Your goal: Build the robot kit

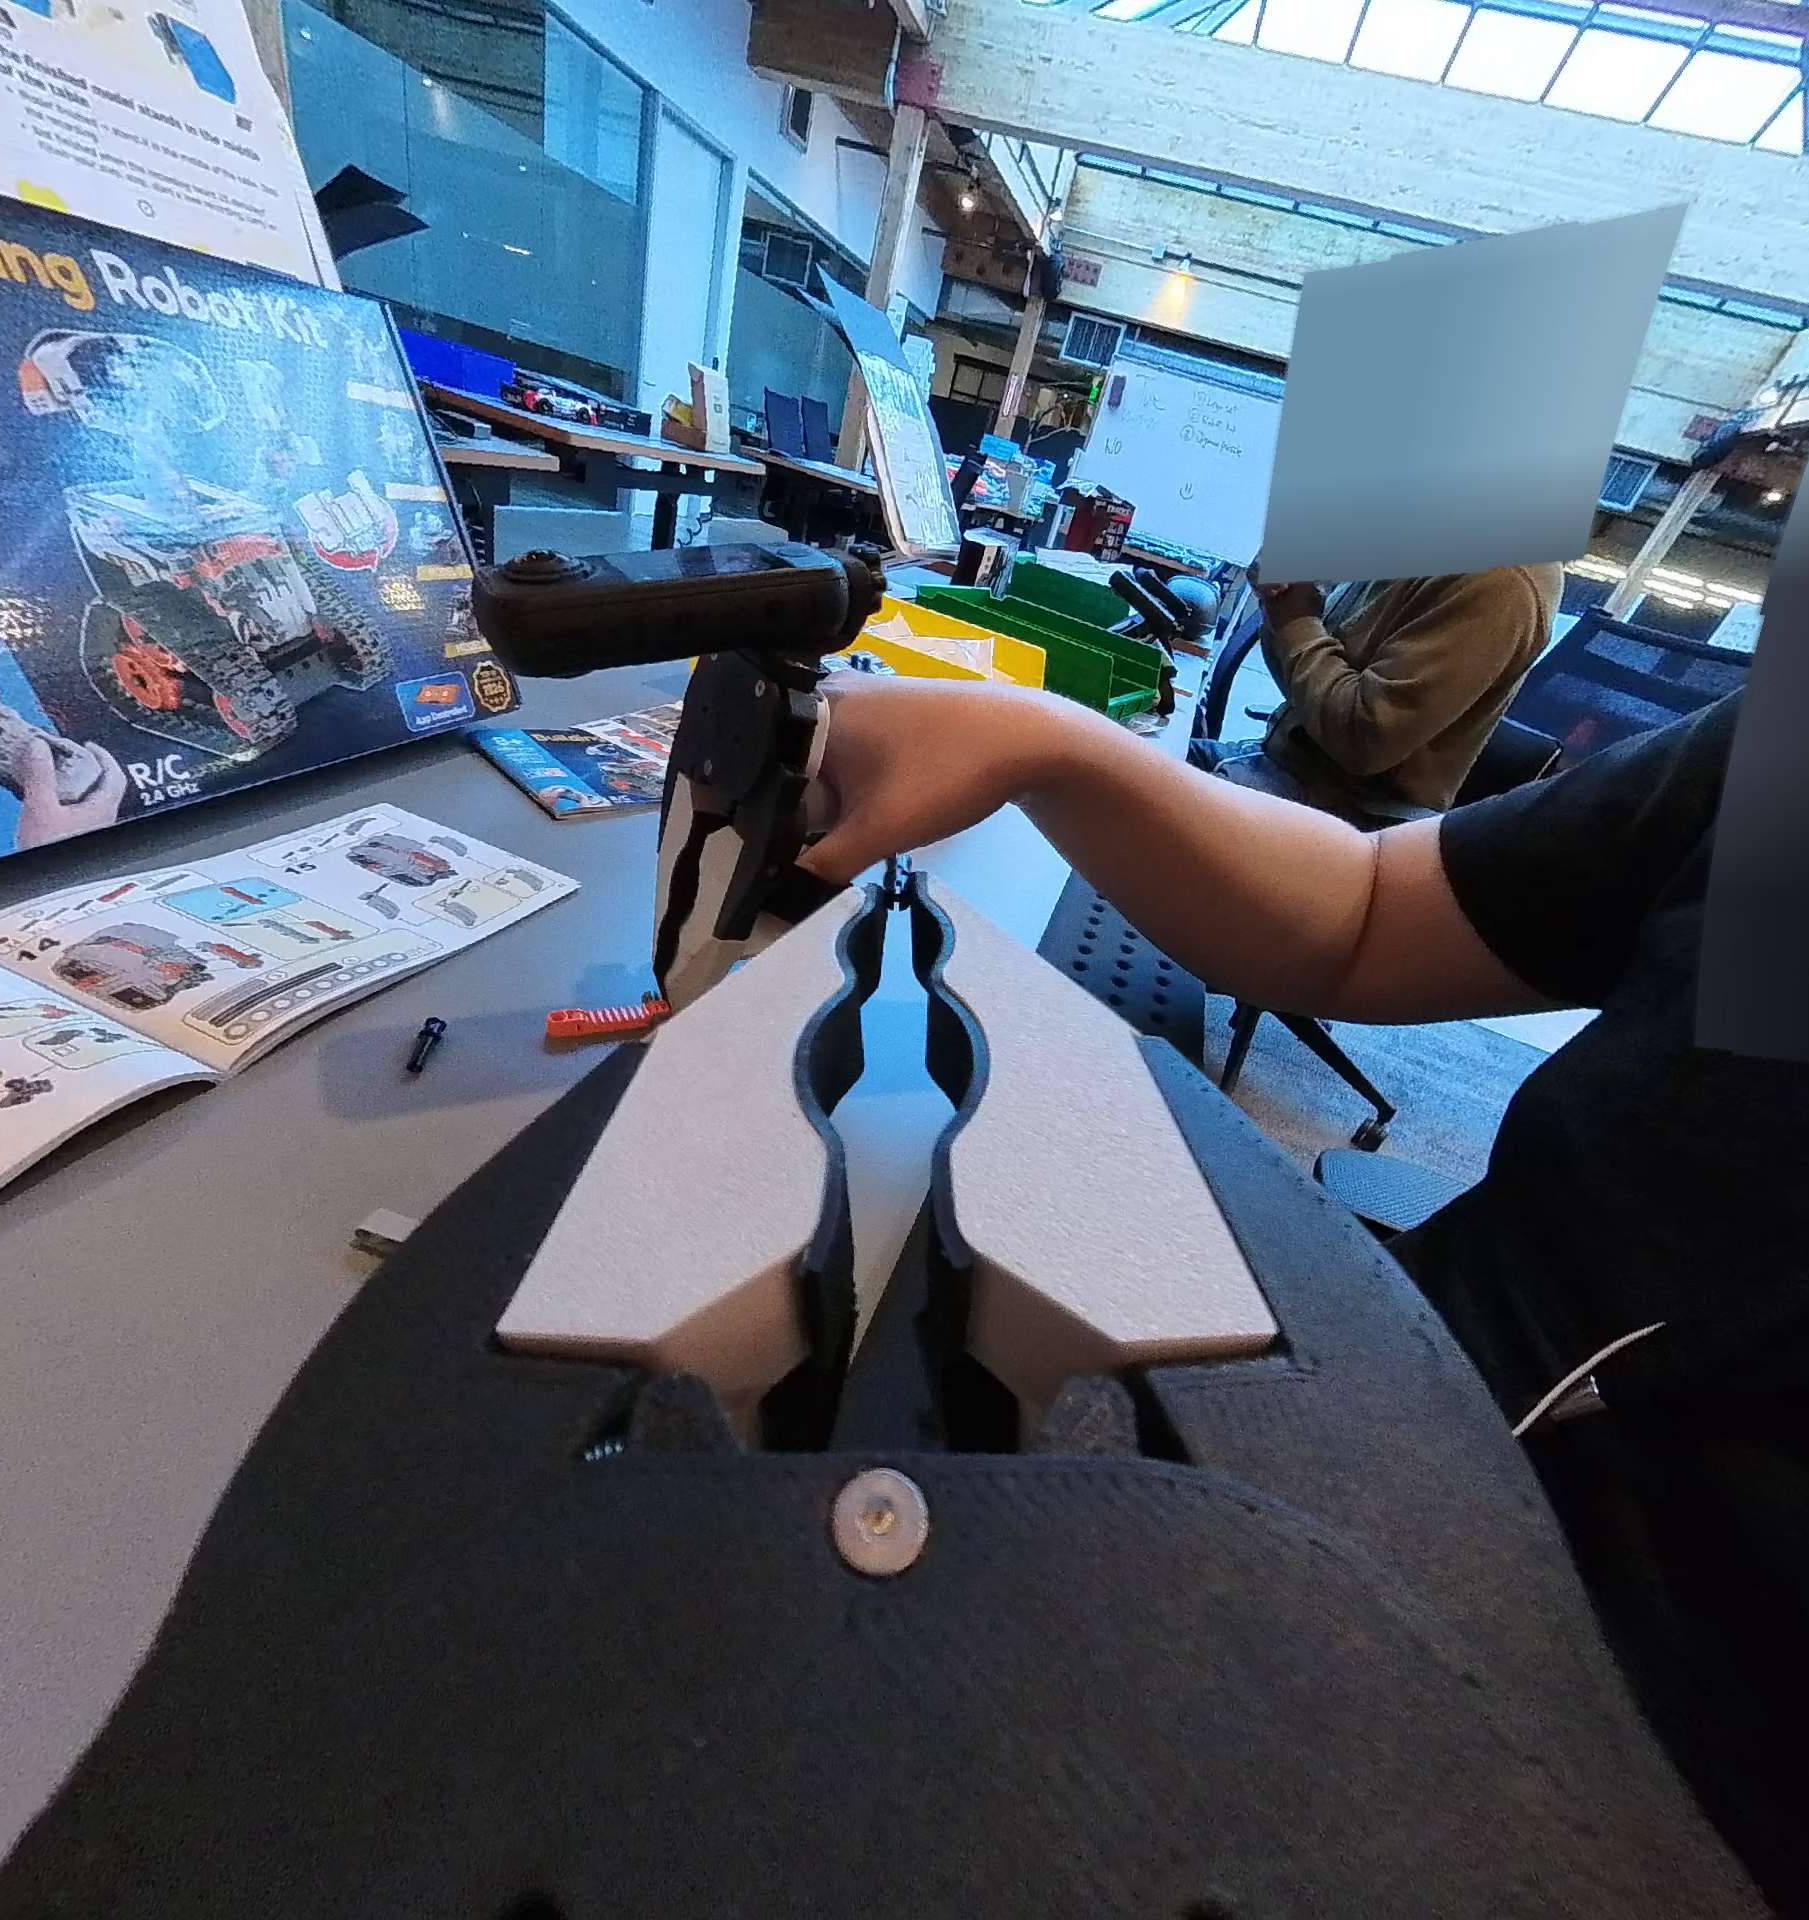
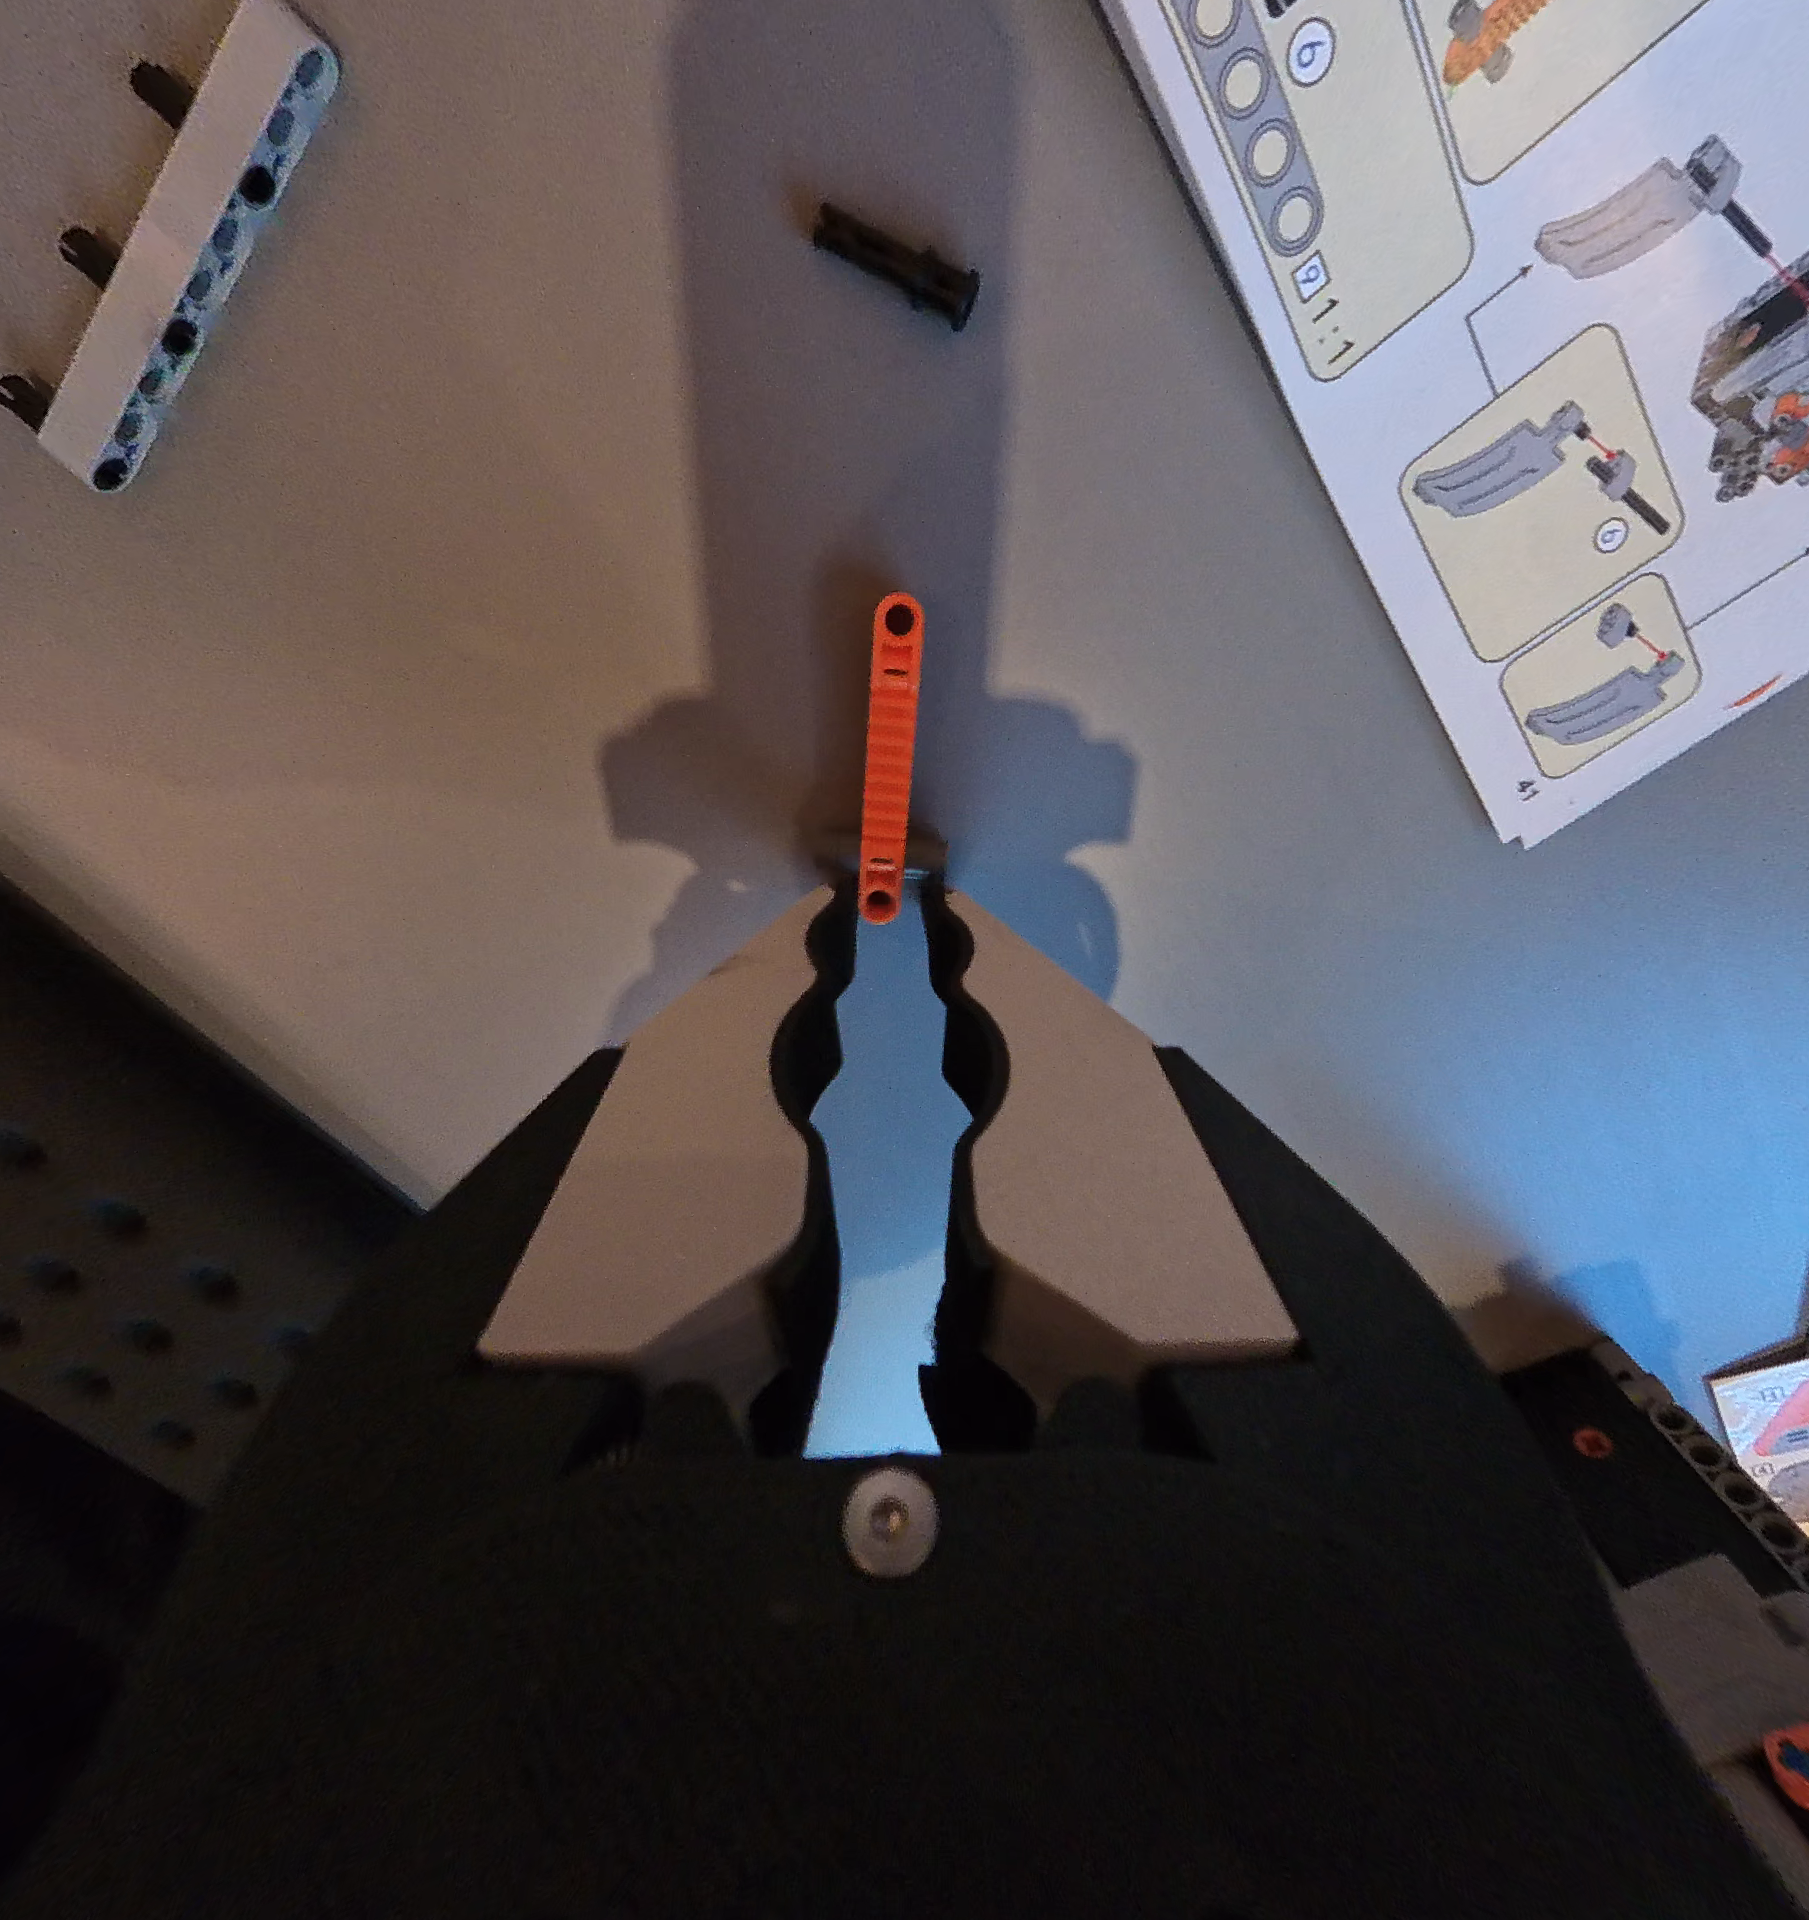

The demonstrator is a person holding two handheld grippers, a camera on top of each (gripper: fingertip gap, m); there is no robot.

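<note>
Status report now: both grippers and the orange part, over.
Right gripper shut on orange toothed bar, bar on grey table. Left gripper shut on small dark part, held above table. Black pin beyond bar, apart.

A bare right forearm [image 1: 1139, 831] reaches across from the right, its hand [image 1: 879, 758] wrapped around the right gripper [image 2: 887, 894], which points steeply downward with its fingers drawn narrow. The left gripper [image 1: 898, 902] is held level, its two fingers [image 1: 734, 1122] nearly meeting at the tips.
</note>
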